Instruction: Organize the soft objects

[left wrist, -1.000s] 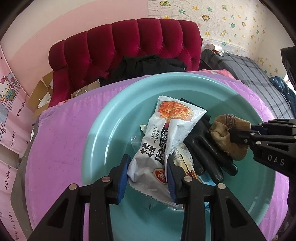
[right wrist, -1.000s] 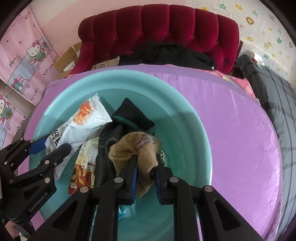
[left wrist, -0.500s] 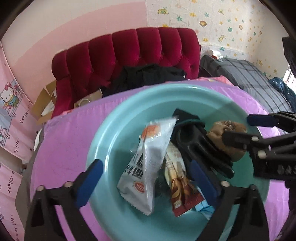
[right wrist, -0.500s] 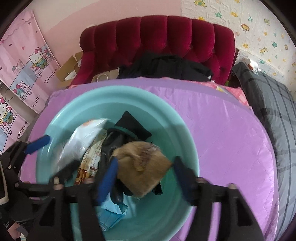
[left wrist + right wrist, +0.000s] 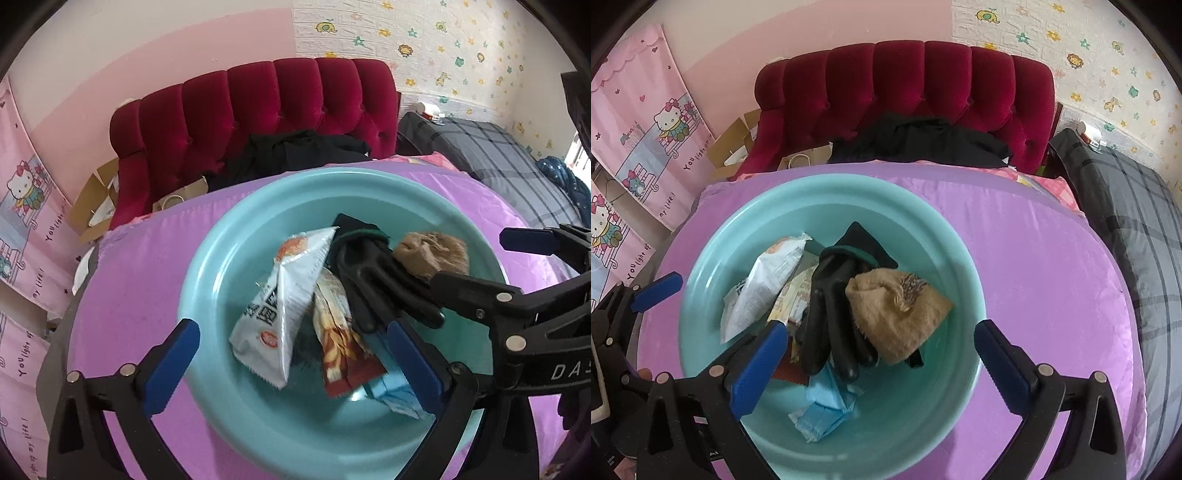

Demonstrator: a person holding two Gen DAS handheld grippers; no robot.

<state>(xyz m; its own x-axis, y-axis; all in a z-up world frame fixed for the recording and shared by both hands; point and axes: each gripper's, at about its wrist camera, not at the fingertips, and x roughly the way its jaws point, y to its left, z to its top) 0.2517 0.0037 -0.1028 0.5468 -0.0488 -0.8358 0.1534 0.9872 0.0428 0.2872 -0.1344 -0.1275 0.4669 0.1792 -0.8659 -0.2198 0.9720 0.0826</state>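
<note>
Both grippers have let go since the frame one second earlier: the left gripper (image 5: 291,354), then clamped on the white snack packet (image 5: 282,306), and the right gripper (image 5: 881,360), then clamped on the tan knit sock (image 5: 899,314), now hang above the teal basin (image 5: 701,295) with jaws spread wide and nothing between them. Each blue-padded finger stands clear of the contents.

Left wrist view: the white snack packet lies loose in the basin (image 5: 207,280), tented along a central fold, its orange-printed end pointing toward the far rim. Just beside it, on the right, lies a red and yellow snack packet (image 5: 340,347), and at that packet's near end a light-blue packet (image 5: 391,391) partly hidden by the right-hand finger. A black rubber glove (image 5: 373,280) rests against the red and yellow packet, fingers toward the camera. The tan knit sock (image 5: 432,254) touches the glove's far right side. The right gripper (image 5: 506,258) enters from the right edge over the basin.

Right wrist view: the sock lies on top of the black rubber glove (image 5: 827,314), near the basin's middle. The white packet (image 5: 764,291) lies to their left; the light-blue packet (image 5: 827,410) lies nearest the camera. The left gripper (image 5: 716,306) shows at the left edge.

Surroundings: the basin stands on a purple cloth (image 5: 1034,288). Behind it is a red tufted sofa (image 5: 905,88) with dark clothing (image 5: 923,144) draped on the seat.
</note>
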